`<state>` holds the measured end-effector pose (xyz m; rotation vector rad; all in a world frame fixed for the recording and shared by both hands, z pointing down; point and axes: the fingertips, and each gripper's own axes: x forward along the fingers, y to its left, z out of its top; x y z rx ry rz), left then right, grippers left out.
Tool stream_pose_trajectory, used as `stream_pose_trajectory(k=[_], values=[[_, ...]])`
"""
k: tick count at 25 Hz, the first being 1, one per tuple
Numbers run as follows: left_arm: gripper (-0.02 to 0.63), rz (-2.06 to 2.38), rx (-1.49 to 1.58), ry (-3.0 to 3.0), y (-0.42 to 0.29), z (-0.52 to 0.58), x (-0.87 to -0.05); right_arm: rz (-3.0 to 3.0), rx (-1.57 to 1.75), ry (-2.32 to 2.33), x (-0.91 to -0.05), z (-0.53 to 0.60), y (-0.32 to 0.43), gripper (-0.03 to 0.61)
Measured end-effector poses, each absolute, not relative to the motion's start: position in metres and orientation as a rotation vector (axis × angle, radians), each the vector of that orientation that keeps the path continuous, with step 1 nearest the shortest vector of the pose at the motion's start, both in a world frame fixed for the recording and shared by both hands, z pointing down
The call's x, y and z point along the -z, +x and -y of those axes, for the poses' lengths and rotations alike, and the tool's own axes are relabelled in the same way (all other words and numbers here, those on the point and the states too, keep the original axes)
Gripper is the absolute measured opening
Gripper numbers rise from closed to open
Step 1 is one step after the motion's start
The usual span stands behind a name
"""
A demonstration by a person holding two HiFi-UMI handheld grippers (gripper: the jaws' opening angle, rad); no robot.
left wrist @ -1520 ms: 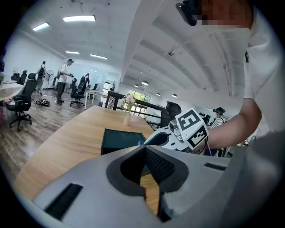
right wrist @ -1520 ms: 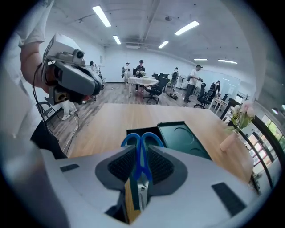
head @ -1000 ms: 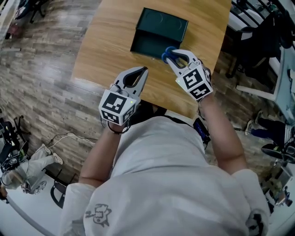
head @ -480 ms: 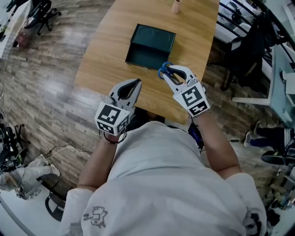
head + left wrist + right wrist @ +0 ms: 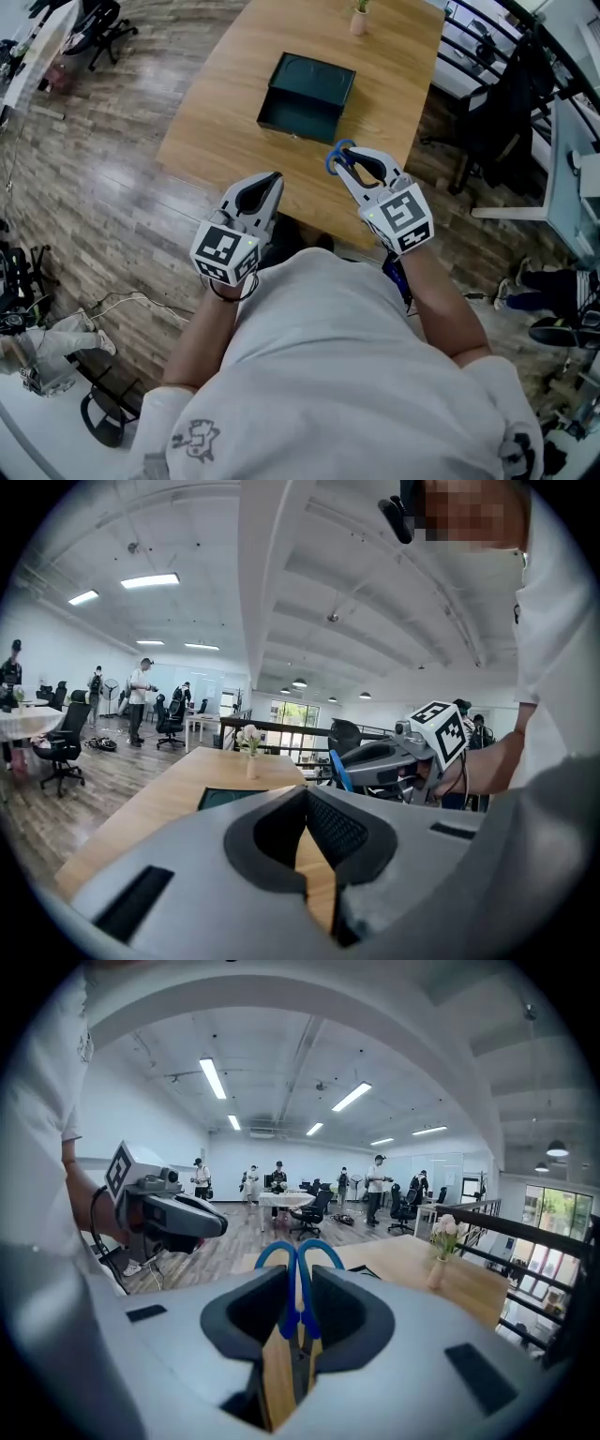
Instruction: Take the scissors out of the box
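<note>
Head view first: the big wooden worktop (image 5: pixel 225 112) fills the upper middle, and on it sits the dark green box (image 5: pixel 309 84), lid off. Both grippers hang over the worktop's near edge, on the person's side of the box and clear of it.

Left gripper (image 5: pixel 272 176): the left gripper view shows its jaws (image 5: pixel 306 799) closed together, nothing between them.

Right gripper (image 5: pixel 339 155): jaws clamped on the scissors (image 5: pixel 336 161)! The right gripper view confirms it, with the gripper (image 5: pixel 300 1267) pinching the blue shanks of the scissors (image 5: pixel 293 1299) and the two blue handle loops poking out past the tips. So the scissors are out of the box, up in the air just short of its near wall.

At the worktop's far end stands a small vase (image 5: pixel 358 21).
</note>
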<state>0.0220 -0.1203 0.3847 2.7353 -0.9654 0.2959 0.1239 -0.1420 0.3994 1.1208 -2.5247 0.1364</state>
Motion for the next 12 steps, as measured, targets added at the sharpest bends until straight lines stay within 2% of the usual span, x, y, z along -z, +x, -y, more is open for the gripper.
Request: stream_pose_trajectory(k=[12], values=[[0.006, 0.994, -0.308, 2.723, -0.008, 0.094, -0.374, 2.552, -0.109, 1.168, -0.379, 0.110, 0.115, 0.091]])
